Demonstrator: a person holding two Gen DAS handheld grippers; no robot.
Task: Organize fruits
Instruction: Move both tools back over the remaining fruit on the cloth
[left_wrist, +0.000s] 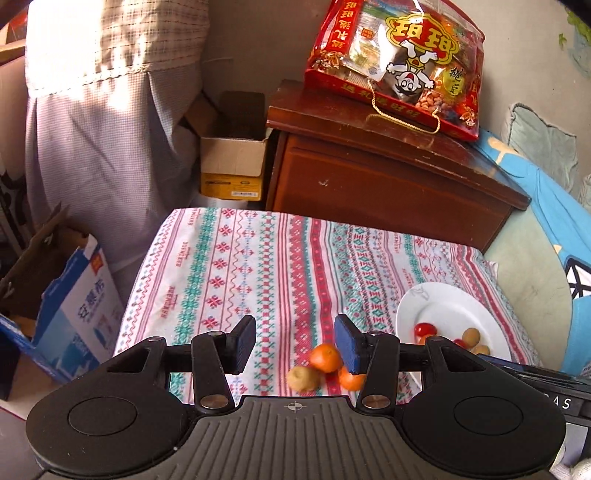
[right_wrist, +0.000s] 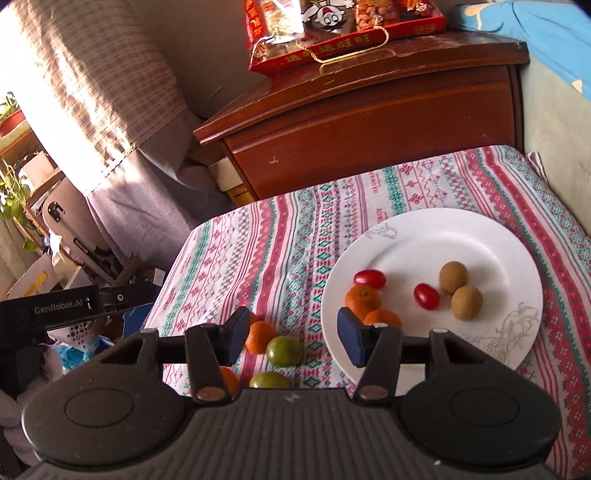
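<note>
A white plate lies on the patterned cloth and holds two cherry tomatoes, two brown kiwi-like fruits and two oranges. On the cloth left of the plate lie an orange, a green fruit, a second green fruit and another orange partly hidden by a finger. My right gripper hovers open above these, gripping nothing. In the left wrist view my left gripper is open and empty above two oranges and a brownish fruit, with the plate to the right.
A dark wooden cabinet stands behind the table with a red snack bag on it. Cardboard boxes and a blue-white carton sit on the floor to the left. A curtain hangs at far left, and bedding lies to the right.
</note>
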